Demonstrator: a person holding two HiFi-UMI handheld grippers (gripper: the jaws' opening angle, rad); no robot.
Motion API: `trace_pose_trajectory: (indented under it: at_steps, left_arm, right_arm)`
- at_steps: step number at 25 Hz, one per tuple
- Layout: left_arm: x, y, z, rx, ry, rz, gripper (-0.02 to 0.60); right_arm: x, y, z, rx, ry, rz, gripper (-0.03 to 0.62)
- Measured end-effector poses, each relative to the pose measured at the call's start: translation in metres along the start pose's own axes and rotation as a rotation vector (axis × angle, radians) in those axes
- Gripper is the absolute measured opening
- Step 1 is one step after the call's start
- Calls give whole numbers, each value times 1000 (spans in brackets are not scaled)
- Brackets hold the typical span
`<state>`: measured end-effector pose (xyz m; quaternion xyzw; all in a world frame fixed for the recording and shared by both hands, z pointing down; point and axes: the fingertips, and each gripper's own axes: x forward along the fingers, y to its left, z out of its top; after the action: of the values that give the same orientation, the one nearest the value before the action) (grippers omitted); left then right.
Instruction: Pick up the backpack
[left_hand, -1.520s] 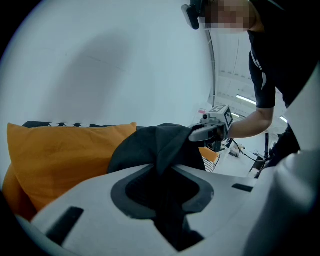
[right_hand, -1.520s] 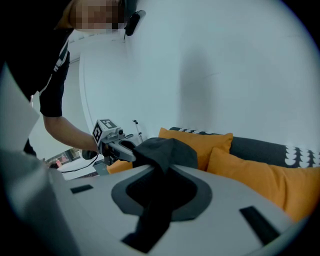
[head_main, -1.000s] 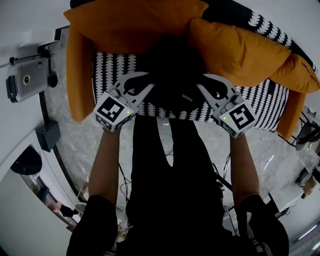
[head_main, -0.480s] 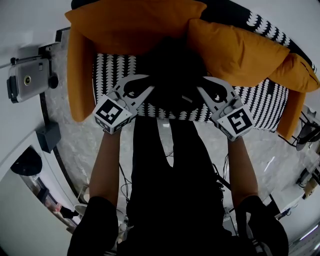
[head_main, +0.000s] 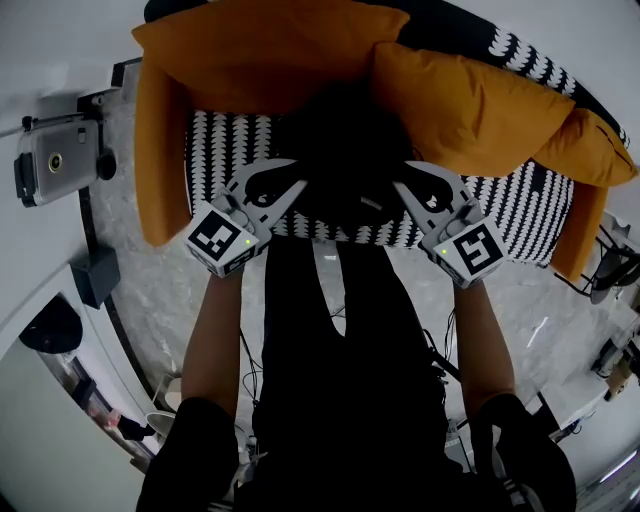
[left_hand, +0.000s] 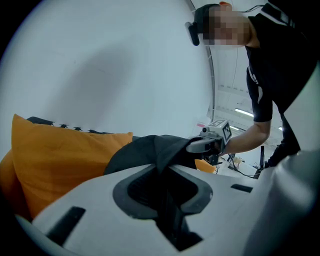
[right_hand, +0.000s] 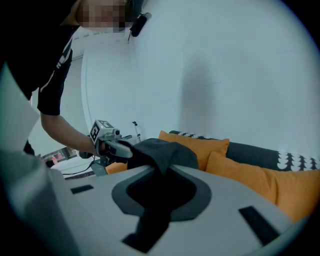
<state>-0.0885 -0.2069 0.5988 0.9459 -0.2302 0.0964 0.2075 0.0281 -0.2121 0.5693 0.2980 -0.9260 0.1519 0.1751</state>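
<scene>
1. Your left gripper (head_main: 288, 180) has its jaws drawn in tight on a fold of black fabric. In the left gripper view the pinch (left_hand: 162, 167) shows cloth running straight down through the narrow gap.
2. Your right gripper (head_main: 402, 185) is the same: its jaws are nearly together and pinched on black fabric (right_hand: 162, 172), with a strip hanging below them.
3. The fabric belongs to the backpack (head_main: 340, 140), a dark bundle between your two grippers. It is over the middle of the sofa seat (head_main: 520, 210), close to the seat's front edge. Whether its underside touches the seat cannot be told.
4. Each gripper is seen from the other's view, gripping the opposite side of the bundle: the right one (left_hand: 207, 145) and the left one (right_hand: 112, 147).
5. Just behind the backpack, a large orange cushion (head_main: 260, 50) leans along the sofa's back at the left corner. A second orange cushion (head_main: 460, 100) sits beside it to the right, touching or almost touching the backpack.
6. A third orange cushion (head_main: 590, 150) fills the sofa's right end, and orange padding (head_main: 160, 150) runs down its left edge.
7. Your own legs stand against the sofa's front edge, directly below the backpack.
8. The marbled floor (head_main: 170, 290) lies open on both sides of you, with cables (head_main: 450, 345) trailing on it at your right.
9. At your left, a silver device with a lens (head_main: 55, 155) is mounted by the white wall, well apart from the grippers.
</scene>
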Motion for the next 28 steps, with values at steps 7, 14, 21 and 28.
trace_pose_trajectory:
  at_steps: [7, 14, 21, 28]
  left_arm:
    - [-3, -7, 5, 9, -17, -3, 72]
    - [-5, -17, 18, -33, -22, 3, 71]
    - [-7, -21, 24, -44, -34, -4, 71]
    - [-7, -25, 30, -46, -34, -9, 69]
  right_arm:
    - [-7, 3, 4, -5, -11, 8, 64]
    - [-13, 7, 7, -16, -12, 16, 63]
    - [-18, 10, 12, -35, -11, 16, 64]
    - [-24, 12, 14, -34, -8, 22, 63]
